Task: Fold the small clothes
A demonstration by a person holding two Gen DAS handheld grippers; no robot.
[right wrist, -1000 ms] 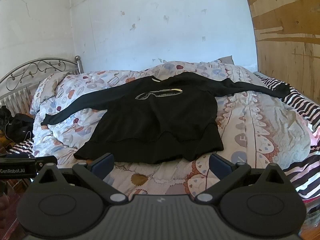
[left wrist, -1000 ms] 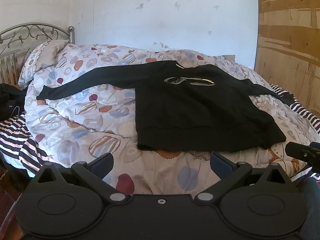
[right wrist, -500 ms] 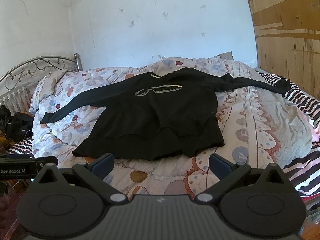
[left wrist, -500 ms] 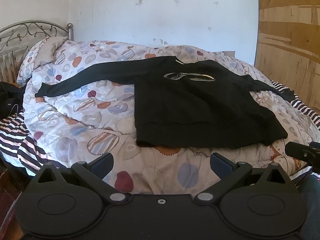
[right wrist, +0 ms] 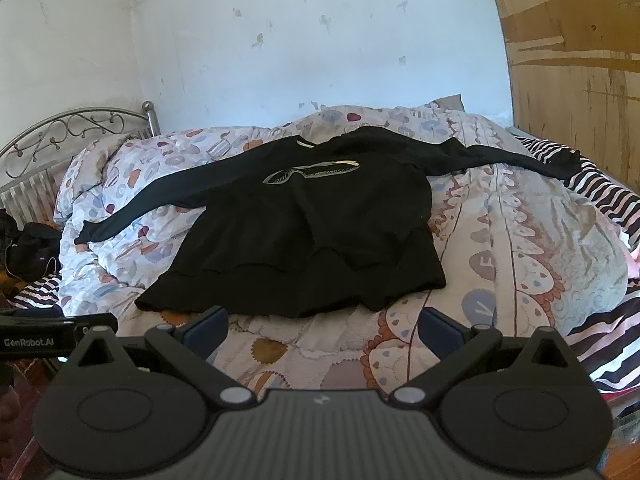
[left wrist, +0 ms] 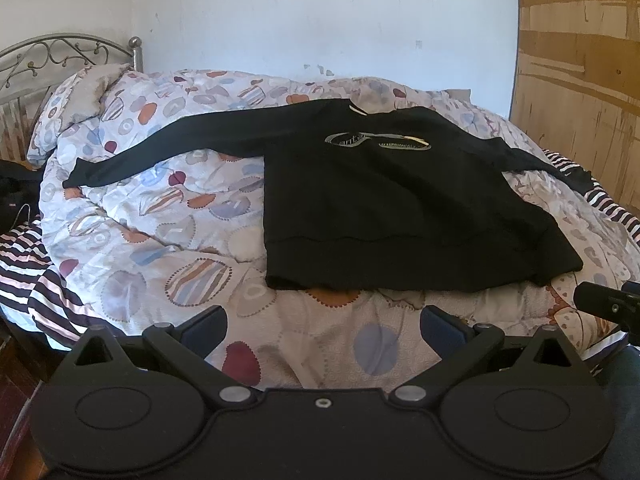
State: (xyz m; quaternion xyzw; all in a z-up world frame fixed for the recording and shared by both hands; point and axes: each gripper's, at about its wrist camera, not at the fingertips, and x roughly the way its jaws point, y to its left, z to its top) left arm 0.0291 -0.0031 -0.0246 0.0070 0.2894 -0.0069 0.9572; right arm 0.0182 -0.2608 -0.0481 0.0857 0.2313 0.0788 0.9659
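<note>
A black long-sleeved sweater (left wrist: 384,204) (right wrist: 312,236) lies flat on the patterned quilt (left wrist: 168,240) (right wrist: 520,248), front up, with a pale logo on its chest and both sleeves spread out sideways. My left gripper (left wrist: 323,326) is open, hovering just short of the sweater's hem, near the lower left corner. My right gripper (right wrist: 322,326) is open too, its fingertips level with the hem near the sweater's lower middle. Neither holds anything. Each gripper's edge shows in the other's view, the right gripper (left wrist: 608,306) and the left gripper (right wrist: 48,338).
A metal headboard (left wrist: 60,50) and a pillow (left wrist: 86,94) are at the far left. A striped sheet (right wrist: 616,320) hangs at the bed's edges. Dark items (right wrist: 30,250) lie beside the bed on the left. A wooden panel (right wrist: 580,60) stands on the right, a white wall behind.
Both grippers have moved slightly forward, closer to the sweater's hem, which now sits lower and larger in both views. Both have stayed open. The sweater has not moved.
</note>
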